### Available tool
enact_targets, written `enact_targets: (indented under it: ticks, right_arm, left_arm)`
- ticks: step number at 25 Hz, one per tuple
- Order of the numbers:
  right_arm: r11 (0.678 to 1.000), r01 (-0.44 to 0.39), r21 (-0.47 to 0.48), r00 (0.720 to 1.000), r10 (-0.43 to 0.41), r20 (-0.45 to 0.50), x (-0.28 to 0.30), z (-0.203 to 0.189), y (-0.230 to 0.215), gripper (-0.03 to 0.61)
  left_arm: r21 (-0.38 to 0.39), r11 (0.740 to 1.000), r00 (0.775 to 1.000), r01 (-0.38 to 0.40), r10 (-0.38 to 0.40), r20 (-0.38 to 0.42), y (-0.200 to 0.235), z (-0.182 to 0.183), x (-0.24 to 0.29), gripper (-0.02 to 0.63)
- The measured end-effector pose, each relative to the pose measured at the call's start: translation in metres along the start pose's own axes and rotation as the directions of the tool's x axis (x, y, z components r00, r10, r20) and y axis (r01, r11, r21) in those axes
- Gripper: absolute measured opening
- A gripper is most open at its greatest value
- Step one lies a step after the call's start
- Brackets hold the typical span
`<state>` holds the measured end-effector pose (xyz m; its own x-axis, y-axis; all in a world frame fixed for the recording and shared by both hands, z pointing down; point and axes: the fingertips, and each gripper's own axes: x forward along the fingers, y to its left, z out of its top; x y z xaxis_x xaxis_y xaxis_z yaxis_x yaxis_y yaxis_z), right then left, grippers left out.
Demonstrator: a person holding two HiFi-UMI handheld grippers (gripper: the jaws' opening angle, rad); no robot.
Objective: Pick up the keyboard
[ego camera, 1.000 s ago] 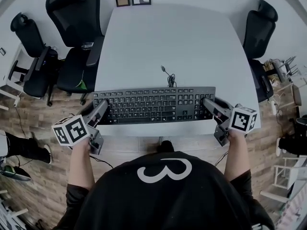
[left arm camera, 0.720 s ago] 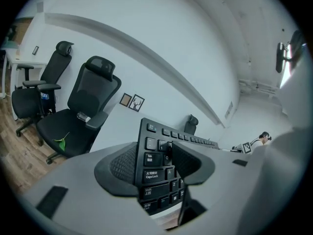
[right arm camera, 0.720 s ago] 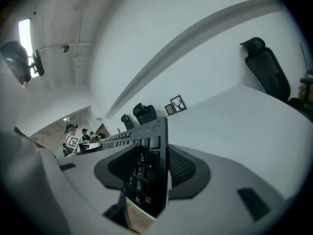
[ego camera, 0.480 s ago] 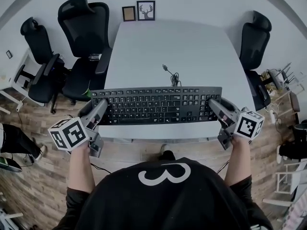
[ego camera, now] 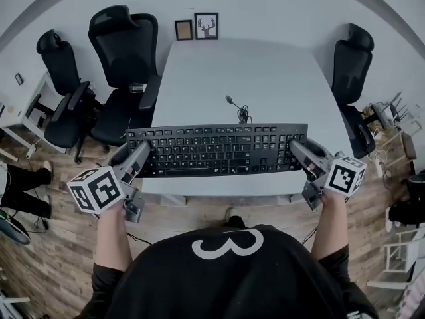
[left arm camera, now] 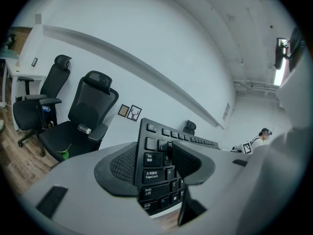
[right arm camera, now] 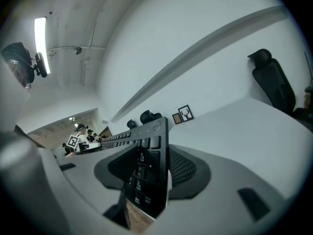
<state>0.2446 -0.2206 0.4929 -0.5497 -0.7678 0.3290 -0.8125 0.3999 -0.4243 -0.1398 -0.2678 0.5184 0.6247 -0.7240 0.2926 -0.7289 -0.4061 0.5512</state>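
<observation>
The left gripper (ego camera: 136, 157) is clamped on the left end of the keyboard (ego camera: 216, 150), one jaw over the keys by the Caps Lock corner and the other under the base. The right gripper (ego camera: 297, 150) pinches the opposite end the same way, with the number-pad edge sandwiched between its pads. Neither has let its grip change over the last second, so the hold looks settled

The board hangs level between the two, spanning the near edge of the white table (ego camera: 246, 72). Its cable (ego camera: 238, 110) trails off the back edge in a small coil onto the tabletop

What has changed is the table. From over the person's shoulders it has dropped away and looks smaller than a second ago, while the keyboard and both grippers keep their size and place. I take that to mean the board is rising with the person and has come clear of the surface. In the left gripper view there is floor showing under the near corner, which fits that

So the pick-up looks essentially done. The thing to watch is the loose cable dragging as it goes higher, and keeping both ends level. The black chairs (ego camera: 126, 65) to the left are well out of the way
</observation>
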Motion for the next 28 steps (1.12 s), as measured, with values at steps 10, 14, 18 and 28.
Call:
enact_targets:
  ticks: [10, 14, 18, 28]
  right_arm:
    - [1.000, -0.019, 0.005, 1.000, 0.019, -0.007, 0.0016, 0.0042, 0.0016, 0.183]
    - [1.000, -0.022, 0.009, 1.000, 0.022, -0.006, 0.0019, 0.0039, 0.0013, 0.183]
    - [1.000, -0.016, 0.012, 1.000, 0.016, -0.010, 0.0019, 0.0026, -0.0012, 0.183]
    - [0.999, -0.028, 0.027, 1.000, 0.028, -0.009, 0.0032, 0.0001, -0.0007, 0.183]
  left_arm:
    - [-0.009, 1.000, 1.000, -0.020, 0.020, -0.005, -0.0042, 0.0017, -0.0067, 0.215]
    - [-0.007, 1.000, 1.000, -0.025, 0.025, -0.004, -0.0040, 0.0028, -0.0072, 0.215]
    - [-0.008, 1.000, 1.000, -0.028, 0.027, -0.011, -0.0036, 0.0022, -0.0052, 0.215]
    - [-0.002, 1.000, 0.999, -0.029, 0.029, -0.016, -0.0039, 0.0034, -0.0042, 0.215]
